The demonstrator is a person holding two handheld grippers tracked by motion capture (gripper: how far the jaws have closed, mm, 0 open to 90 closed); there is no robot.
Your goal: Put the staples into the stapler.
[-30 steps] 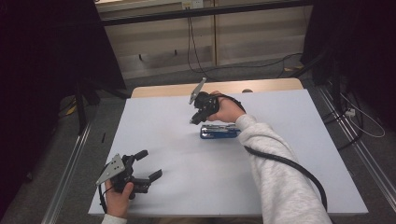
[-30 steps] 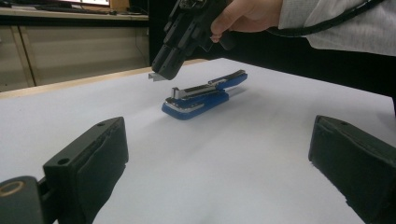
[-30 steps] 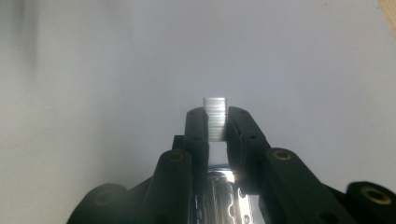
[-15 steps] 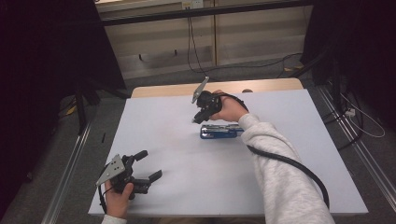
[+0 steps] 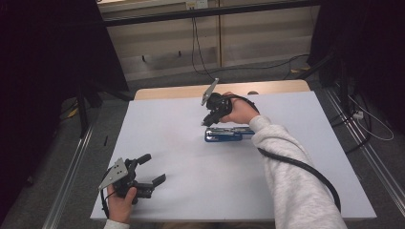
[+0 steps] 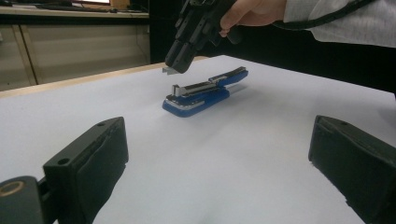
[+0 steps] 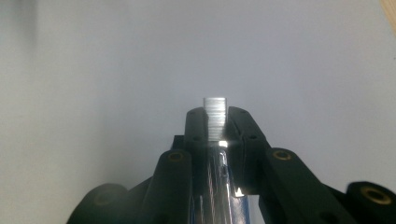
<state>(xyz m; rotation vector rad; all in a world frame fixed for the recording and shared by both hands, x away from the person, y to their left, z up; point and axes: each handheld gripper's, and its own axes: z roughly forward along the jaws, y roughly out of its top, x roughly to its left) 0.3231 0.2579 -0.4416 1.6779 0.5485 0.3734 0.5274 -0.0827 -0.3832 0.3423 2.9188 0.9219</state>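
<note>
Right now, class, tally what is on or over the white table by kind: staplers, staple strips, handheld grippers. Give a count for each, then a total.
Blue stapler, lying open: 1
Staple strip, pinched in the right gripper above the stapler: 1
Handheld grippers, counting the open left gripper: 2
Total: 4

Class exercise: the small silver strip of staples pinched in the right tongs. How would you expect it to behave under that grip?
The staple strip looks thin and ridged, so probably light yet brittle: it may snap apart if squeezed hard. Its shiny metal likely slips between the right tongs.
</note>
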